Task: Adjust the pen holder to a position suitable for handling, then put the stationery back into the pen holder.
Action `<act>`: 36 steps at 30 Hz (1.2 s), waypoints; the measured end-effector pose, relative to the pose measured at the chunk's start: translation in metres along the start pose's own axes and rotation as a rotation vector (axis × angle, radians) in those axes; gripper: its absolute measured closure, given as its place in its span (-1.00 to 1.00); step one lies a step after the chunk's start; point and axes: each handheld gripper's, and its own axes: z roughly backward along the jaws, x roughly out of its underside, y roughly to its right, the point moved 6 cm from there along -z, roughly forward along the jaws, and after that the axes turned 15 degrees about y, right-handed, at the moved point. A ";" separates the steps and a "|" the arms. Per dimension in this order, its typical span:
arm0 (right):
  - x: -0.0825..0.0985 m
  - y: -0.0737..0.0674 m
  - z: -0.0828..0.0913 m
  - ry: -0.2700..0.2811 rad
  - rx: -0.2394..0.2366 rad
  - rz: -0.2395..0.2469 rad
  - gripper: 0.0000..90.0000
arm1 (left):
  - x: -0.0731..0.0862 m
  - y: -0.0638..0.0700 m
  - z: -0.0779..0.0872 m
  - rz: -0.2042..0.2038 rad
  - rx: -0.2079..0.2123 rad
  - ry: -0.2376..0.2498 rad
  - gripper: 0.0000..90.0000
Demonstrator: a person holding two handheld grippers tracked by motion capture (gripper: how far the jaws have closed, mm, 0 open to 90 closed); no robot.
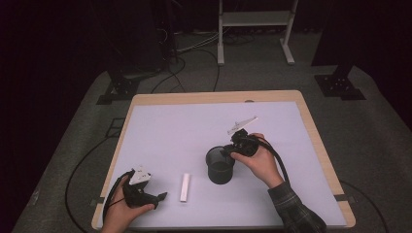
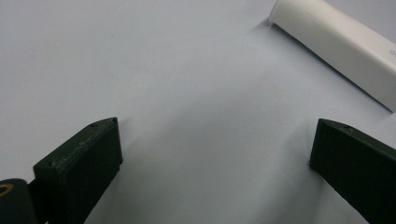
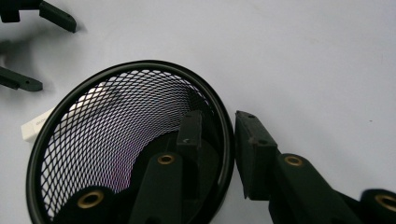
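The black mesh cup [image 1: 220,166] stands upright on the table [image 1: 194,131]. The right gripper [image 3: 218,140], angled down from the cup's right, straddles its rim, jaws narrow but not pressing. Left of the cup, past the white tube [image 1: 185,187], the left gripper [image 2: 212,154] lies low, jaws wide and empty.

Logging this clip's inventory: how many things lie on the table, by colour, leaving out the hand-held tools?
Black: 1, the mesh cup
White: 1, the small bar
Total: 2
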 end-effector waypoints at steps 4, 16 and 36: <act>-0.001 -0.001 0.005 0.005 0.002 0.004 0.39 | 0.000 0.000 0.000 0.002 -0.001 0.003 -0.97; -0.006 -0.003 0.020 0.071 -0.008 0.000 -0.06 | 0.000 0.000 0.000 -0.001 -0.002 0.005 -0.97; 0.011 0.011 0.061 0.133 0.073 -0.038 -0.42 | 0.000 0.000 0.000 0.001 -0.001 0.004 -0.97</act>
